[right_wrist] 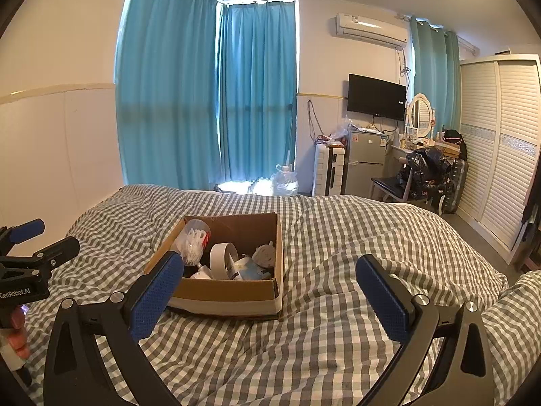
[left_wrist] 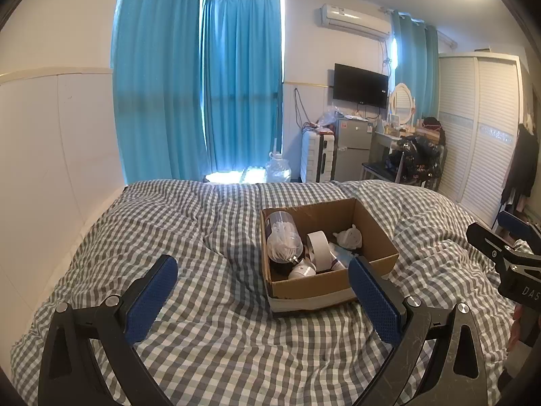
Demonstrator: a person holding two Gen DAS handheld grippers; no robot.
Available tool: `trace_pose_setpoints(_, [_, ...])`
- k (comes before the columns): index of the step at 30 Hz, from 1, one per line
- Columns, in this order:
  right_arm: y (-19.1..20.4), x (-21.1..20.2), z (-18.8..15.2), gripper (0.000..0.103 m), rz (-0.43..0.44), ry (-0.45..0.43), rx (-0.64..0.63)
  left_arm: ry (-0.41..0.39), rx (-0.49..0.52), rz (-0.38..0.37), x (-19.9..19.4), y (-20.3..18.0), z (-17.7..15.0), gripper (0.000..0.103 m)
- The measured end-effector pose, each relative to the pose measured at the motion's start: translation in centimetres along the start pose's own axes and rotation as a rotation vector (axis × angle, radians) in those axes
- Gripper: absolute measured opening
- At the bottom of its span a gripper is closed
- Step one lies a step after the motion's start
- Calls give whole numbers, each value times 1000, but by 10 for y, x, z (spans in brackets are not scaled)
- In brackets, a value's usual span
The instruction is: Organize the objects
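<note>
Here, left gripper (left_wrist: 263, 280) and right gripper (right_wrist: 270, 280), both spread, level above bed (left_wrist: 209, 338), near box (left_wrist: 304, 287).

Both wrist views look across the bed (left_wrist: 209, 321), sharing the cardboard box (right_wrist: 236, 296).

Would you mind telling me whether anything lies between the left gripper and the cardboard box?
Nothing visible does: only bare checked duvet lies between the open left gripper and the cardboard box.

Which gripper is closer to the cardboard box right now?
Hard to call. The left gripper has the cardboard box ahead to its right; the right gripper has it ahead-left. Both open, neither touching.
</note>
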State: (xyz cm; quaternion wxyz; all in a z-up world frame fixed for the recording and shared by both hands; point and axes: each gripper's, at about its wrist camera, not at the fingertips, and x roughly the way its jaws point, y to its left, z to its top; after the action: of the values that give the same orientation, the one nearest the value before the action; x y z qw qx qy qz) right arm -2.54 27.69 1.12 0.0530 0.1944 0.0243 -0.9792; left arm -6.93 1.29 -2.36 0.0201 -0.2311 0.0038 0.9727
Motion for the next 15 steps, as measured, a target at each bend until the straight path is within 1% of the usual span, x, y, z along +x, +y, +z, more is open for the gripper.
trace_pose_setpoints(15, [-1,2,-3,103,-9,19,16,-3,3,7,0,1,-4,103])
